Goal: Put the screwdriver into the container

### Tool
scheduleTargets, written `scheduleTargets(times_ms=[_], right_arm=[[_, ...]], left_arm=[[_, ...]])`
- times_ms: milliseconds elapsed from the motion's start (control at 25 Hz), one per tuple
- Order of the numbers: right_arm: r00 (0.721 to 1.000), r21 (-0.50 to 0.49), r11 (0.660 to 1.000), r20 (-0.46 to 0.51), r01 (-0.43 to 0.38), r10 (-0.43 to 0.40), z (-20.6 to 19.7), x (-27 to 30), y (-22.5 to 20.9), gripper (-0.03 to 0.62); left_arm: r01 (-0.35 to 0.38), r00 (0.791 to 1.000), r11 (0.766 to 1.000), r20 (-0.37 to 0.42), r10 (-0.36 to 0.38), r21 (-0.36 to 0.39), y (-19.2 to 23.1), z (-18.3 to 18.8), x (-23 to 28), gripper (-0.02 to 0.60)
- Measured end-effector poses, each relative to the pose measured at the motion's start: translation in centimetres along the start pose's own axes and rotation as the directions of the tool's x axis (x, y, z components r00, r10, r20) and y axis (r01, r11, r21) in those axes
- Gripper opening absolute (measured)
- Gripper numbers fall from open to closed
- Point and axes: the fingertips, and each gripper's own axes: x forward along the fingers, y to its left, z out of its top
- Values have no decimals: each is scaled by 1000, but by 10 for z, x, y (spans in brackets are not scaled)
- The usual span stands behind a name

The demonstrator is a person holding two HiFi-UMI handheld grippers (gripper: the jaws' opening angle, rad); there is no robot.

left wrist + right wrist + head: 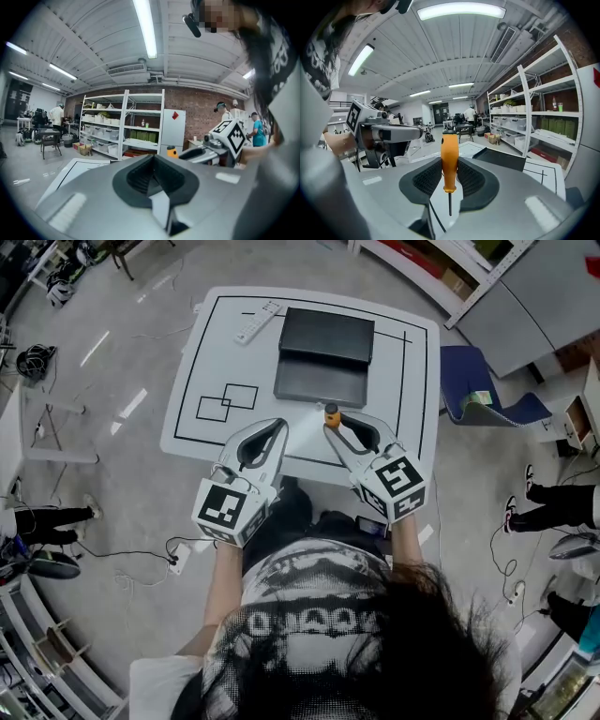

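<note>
grey workshop floor surrounds a white counter [187, 390] marked with black lines. at its far left edge lies a white remote control [256, 322].

the left gripper [277, 426] hovers over the near part of the counter with its marker cube [228, 510] toward the person. its dark fingers [140, 176] meet at the tips and nothing is between them. metal shelves [123, 124] with bins stand against a brick wall beyond it.

further right, the black container [323, 357] sits on the far half of the counter, well beyond both grippers.

the screwdriver [331, 413] is not in the container. it is up off the counter, just short of the container's near edge, and stands upright. in the right gripper view its orange handle is pinched between the two ribbed pads, one on each side. the top of the handle rises above the fingers, and the thin metal shaft points down through the gap below them, touching nothing.

the right gripper [339, 427] is therefore closed on the handle, its fingers kept apart by the handle's width. it is just beside the left gripper, at about the same level.

off the counter to the right stands a blue chair [487, 390] on the floor.
</note>
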Motion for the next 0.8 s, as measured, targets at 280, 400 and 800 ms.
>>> scheduleTargets(times_ms=[280, 400, 800], right_arm=[[998, -5, 998, -32, 58, -58, 14, 37, -12, 107], [995, -17, 996, -46, 84, -85, 17, 49, -21, 107], [981, -96, 986, -121, 139, -150, 18, 89, -57, 107]], left_arm=[[51, 999, 999, 5, -51, -9, 43, 7, 11, 0], [72, 997, 997, 7, -72, -13, 57, 7, 16, 0], [110, 994, 994, 2, -110, -20, 98, 7, 28, 0]])
